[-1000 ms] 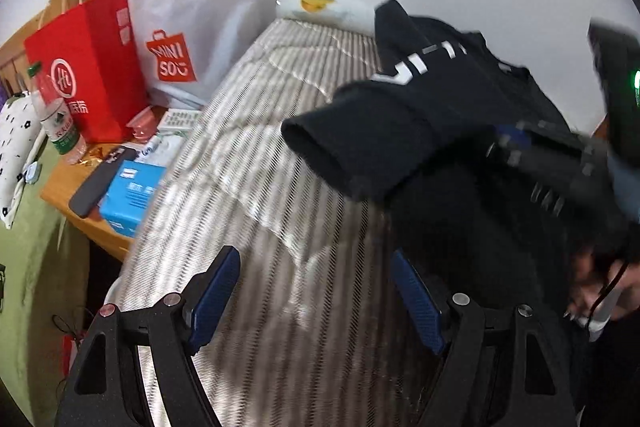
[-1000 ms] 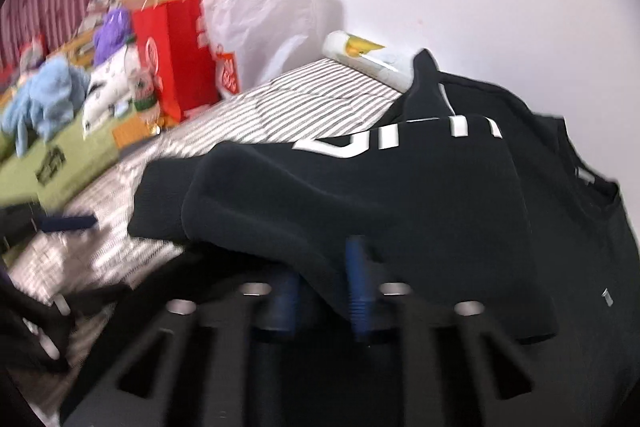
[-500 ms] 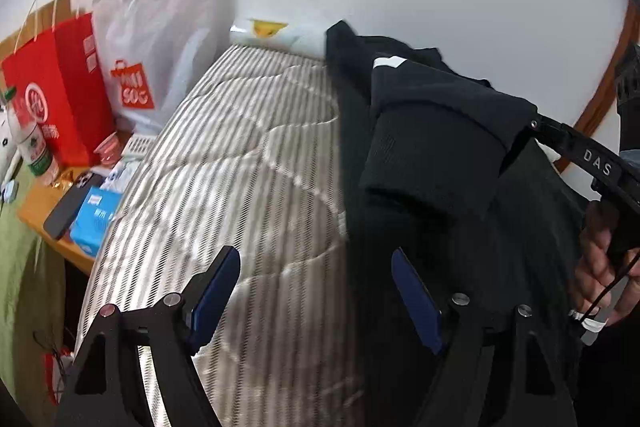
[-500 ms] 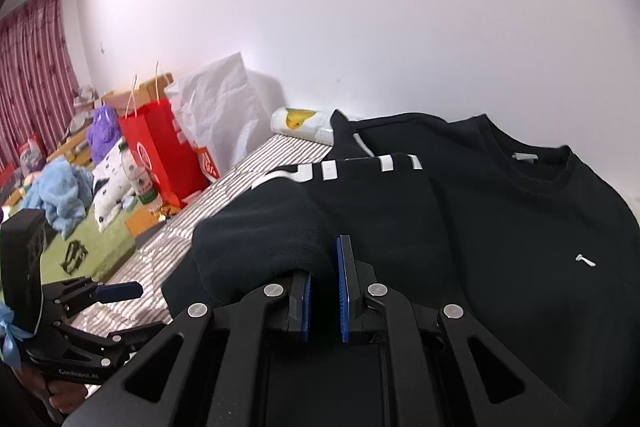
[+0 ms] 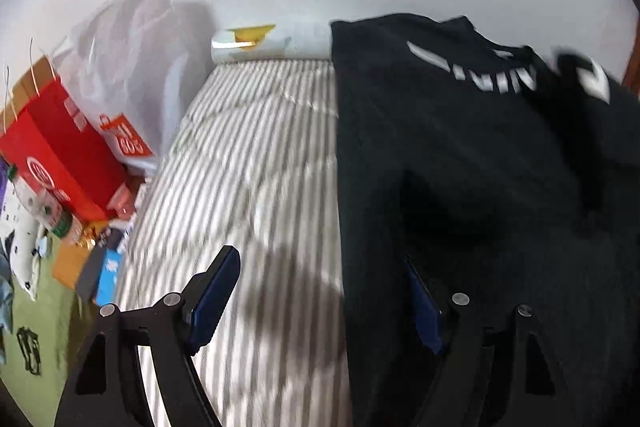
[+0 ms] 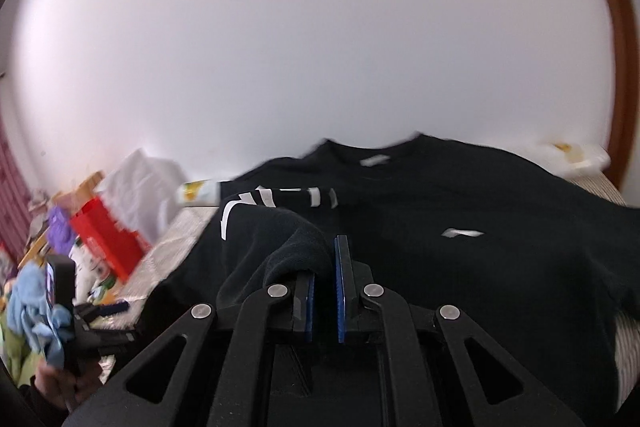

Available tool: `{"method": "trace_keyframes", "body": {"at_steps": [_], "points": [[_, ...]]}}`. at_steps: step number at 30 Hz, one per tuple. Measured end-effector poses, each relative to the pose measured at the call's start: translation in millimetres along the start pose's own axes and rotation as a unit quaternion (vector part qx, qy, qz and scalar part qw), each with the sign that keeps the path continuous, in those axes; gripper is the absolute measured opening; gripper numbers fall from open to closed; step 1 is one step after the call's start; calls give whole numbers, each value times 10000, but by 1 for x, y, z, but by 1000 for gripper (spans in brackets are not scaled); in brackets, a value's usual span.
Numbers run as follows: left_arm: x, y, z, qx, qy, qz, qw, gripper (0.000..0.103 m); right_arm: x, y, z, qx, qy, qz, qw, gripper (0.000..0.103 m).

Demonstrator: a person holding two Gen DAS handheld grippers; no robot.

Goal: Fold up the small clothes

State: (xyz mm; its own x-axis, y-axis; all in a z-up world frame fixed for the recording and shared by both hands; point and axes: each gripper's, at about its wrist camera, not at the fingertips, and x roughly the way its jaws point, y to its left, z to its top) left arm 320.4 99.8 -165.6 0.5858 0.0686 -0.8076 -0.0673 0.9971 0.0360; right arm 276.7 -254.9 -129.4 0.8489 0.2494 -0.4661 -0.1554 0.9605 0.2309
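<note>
Black sweatshirt [image 5: 460, 155] lies spread on the striped bed [image 5: 256, 163], white lettering across a folded-over part.

Left hand-held gripper [image 5: 320, 299]: jaws spread wide, nothing between them. Left pad hangs over bare bedding; right pad sits at or over the sweatshirt's near left edge. Contact with the cloth cannot be told; view is blurred. Red bag [image 5: 60, 151] and white bag [image 5: 120, 67] stand well off to its left, beside the bed. A roll [image 5: 272, 41] lies ahead of it at the wall, touching the sweatshirt's far corner.

Right hand-held gripper [image 6: 324, 279]: jaws pressed together, pinching a thick fold of the sleeve [image 6: 292, 247]. The pinched cloth rises from the left of the pads and drapes over the sweatshirt's body. Collar and small chest logo lie ahead and to the right.

Judgement: step in hand is the sleeve fold, carrying the sleeve across the chest. Not yet laid down.

Next move calls for lowering the sleeve flat onto the body, then opening the right jaws clear of the cloth. Left hand-held gripper is placed to take the left hem edge for the following fold.
</note>
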Motion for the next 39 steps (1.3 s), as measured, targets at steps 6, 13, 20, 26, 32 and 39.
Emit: {"method": "trace_keyframes", "body": {"at_steps": [6,13,20,26,32,39], "points": [[23,-5,25,135,-55,441,9989,77,17,-57,-16,459,414,-402,9973,10],[32,4,16,32,-50,388,9992,79,7,-91,-38,191,981,-896,9910,55],[30,12,10,18,-81,359,9993,79,-23,-86,-52,-210,1225,-815,9889,64],[31,20,7,-158,-90,288,9994,79,-45,-67,-58,-627,1280,-903,9857,69],[30,16,6,-105,-125,385,9991,79,-72,-71,-61,-441,1153,-927,9880,69],[30,17,5,-170,-126,373,9991,79,-64,-27,-64,-625,1088,-292,9917,72]]}}
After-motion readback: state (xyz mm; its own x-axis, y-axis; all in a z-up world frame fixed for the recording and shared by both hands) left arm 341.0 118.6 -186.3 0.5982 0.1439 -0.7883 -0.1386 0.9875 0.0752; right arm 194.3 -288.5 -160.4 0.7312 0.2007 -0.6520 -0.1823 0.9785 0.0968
